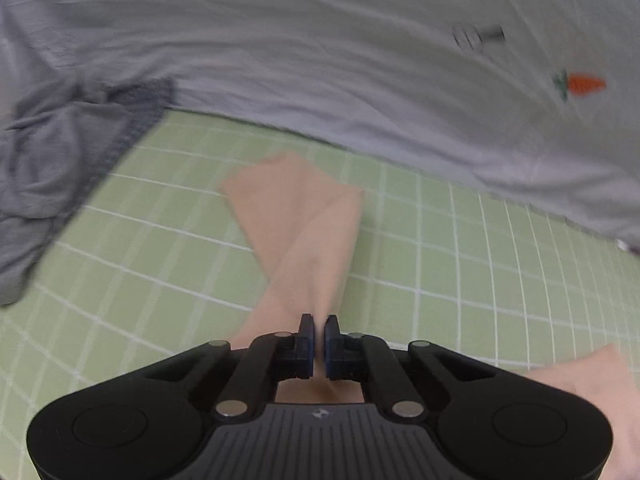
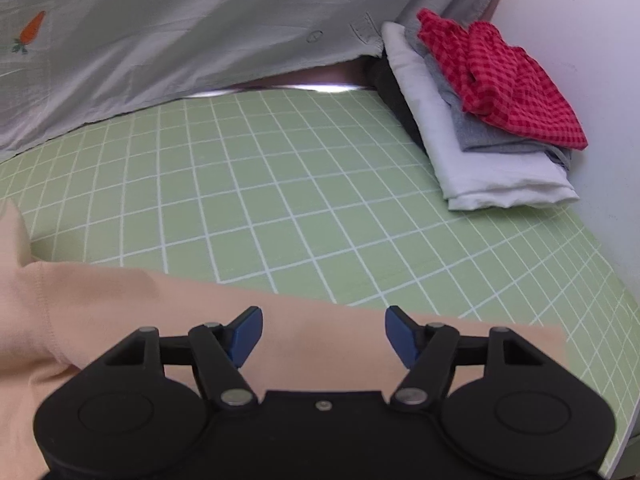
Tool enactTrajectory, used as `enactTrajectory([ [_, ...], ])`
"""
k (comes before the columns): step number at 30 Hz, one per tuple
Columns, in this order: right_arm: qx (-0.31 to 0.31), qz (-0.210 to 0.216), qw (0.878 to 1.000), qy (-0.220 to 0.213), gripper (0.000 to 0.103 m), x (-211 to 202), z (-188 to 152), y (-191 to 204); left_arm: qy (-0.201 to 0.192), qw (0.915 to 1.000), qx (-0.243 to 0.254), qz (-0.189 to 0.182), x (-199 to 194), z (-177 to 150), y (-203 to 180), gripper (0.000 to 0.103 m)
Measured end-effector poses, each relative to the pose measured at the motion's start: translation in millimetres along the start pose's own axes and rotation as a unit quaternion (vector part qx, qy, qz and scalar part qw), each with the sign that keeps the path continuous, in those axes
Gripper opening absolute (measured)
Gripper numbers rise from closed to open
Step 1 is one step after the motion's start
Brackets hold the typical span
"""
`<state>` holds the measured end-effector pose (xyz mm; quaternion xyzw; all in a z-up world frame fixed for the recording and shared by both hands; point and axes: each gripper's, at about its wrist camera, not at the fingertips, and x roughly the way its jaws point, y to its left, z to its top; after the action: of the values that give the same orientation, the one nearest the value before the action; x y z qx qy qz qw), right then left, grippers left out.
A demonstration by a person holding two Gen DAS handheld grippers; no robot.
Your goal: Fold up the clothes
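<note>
- The peach garment [image 1: 304,232] lies on the green grid mat [image 1: 440,280]; in the left wrist view a sleeve-like part of it runs from the frame centre down to 6 o'clock, into the tool.
- The left gripper [image 1: 319,330] has its blue-padded fingers [image 1: 307,336] pressed together on a fold of that peach cloth, which rises pinched between them.
- In the right wrist view the same garment [image 2: 120,312] covers the lower left, from 9 o'clock round to 5 o'clock, with a stitched seam showing near the left edge.
- The right gripper [image 2: 324,332] hangs over the garment's far edge with its blue pads [image 2: 248,332] spread wide apart; whether they touch the cloth I cannot tell.
- At 9 o'clock in the left view, a crumpled grey garment [image 1: 52,168] sits on the mat.
- A pale grey shirt [image 2: 180,32] with a small orange carrot motif [image 2: 32,28] and buttons fills the top of both views, from 10 to 2 o'clock; it appears to be worn by a person beside the mat.
- At 2 o'clock in the right view stands a stack of folded clothes [image 2: 472,160]: white at the base, grey above, and a red checked piece [image 2: 508,84] on top, less neatly laid.
</note>
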<state>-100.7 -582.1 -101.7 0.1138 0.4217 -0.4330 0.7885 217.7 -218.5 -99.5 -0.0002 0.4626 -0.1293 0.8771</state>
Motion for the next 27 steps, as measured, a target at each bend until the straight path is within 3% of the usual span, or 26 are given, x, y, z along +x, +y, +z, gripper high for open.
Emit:
enactTrajectory([
  [6,-0.008,0.023,1.000,-0.017,0.069,-17,-4,5,-0.083,0.9897,-0.096,0.066,-94,-34,81,0.005],
  [8,-0.012,0.030,0.999,-0.017,0.069,-20,-8,7,-0.070,0.9836,-0.135,0.097,-107,-61,111,0.006],
  [12,-0.027,0.048,0.998,-0.015,0.069,-23,-12,18,0.012,0.9707,-0.205,0.124,-104,-118,154,0.007],
  [16,-0.045,0.064,0.996,-0.031,0.069,-25,-2,30,0.038,0.9694,-0.205,0.129,-107,-145,148,0.018],
  [18,-0.055,0.071,0.995,-0.039,0.069,-25,3,36,0.026,0.9714,-0.205,0.118,-111,-140,139,0.032],
  [20,-0.061,0.080,0.994,-0.048,0.069,-21,14,43,0.005,0.9759,-0.191,0.105,-113,-128,125,0.054],
  [22,-0.069,0.093,0.992,-0.052,0.069,-14,25,50,-0.015,0.9824,-0.158,0.099,-112,-111,109,0.064],
  [27,-0.083,0.134,0.987,-0.027,0.069,16,40,77,-0.020,0.9920,-0.097,0.077,-88,-72,77,0.069],
])
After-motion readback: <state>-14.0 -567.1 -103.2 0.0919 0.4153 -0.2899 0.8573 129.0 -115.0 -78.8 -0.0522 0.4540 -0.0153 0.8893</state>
